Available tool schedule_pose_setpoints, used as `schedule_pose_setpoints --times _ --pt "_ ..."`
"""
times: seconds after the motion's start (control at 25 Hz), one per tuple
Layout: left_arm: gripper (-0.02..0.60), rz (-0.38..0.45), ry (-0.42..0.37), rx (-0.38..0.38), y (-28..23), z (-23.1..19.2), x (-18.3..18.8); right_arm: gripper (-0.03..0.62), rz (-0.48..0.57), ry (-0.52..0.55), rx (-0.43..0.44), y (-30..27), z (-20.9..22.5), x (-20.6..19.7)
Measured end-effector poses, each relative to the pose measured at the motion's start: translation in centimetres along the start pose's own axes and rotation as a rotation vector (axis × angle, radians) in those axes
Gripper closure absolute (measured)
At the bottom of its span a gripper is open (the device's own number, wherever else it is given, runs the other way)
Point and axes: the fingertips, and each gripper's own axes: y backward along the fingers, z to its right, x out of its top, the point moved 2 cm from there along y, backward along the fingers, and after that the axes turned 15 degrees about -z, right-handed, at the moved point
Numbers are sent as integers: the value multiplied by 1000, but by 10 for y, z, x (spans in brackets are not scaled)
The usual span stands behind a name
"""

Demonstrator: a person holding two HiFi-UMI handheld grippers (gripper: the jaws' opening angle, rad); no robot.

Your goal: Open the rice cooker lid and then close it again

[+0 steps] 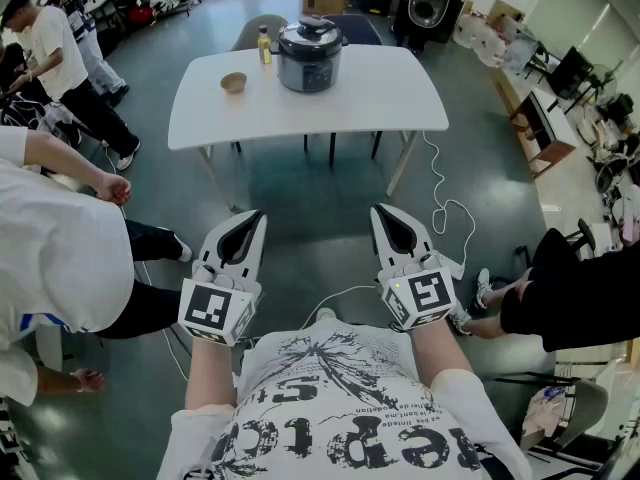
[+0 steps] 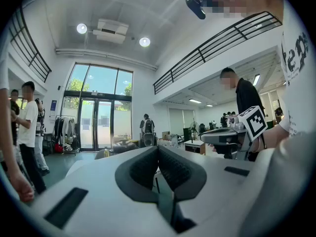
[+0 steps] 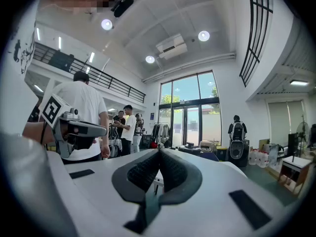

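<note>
Head view: my white left gripper (image 1: 252, 220) and white right gripper (image 1: 385, 214) hang level, jaws pressed together on nothing. They are well apart from the round silver-and-black rice cooker (image 1: 309, 56), which stands lid (image 1: 309, 30) down at the far side of the white table (image 1: 400, 98). I judge the approach comes first: close in squarely, then part one gripper's jaws before meeting the lid.

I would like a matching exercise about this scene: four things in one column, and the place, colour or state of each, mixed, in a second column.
1 rice cooker
2 bowl
3 bottle
4 right gripper

a shut, empty, short of the table
b tan, on the table's left part
c lid closed
d yellow, upright, at the far edge

Pairs: 1-c; 2-b; 3-d; 4-a
</note>
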Motion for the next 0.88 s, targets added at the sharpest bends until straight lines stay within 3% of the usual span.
schedule_pose_setpoints --times 0.44,0.76,0.8,0.84,0.88 --pt "568 -6 0 9 5 -8 0 582 4 -6 6 -5 -4 3" --pt "568 -10 12 17 -21 -9 4 566 6 -52 18 -17 24 -1" --pt "568 -11 14 20 -27 -10 4 396 9 -35 31 -23 28 -1" --pt "568 -13 17 26 -33 -12 4 163 18 -19 46 -30 32 0" --pt "568 -14 20 32 -40 -13 4 64 30 -9 55 -36 37 1"
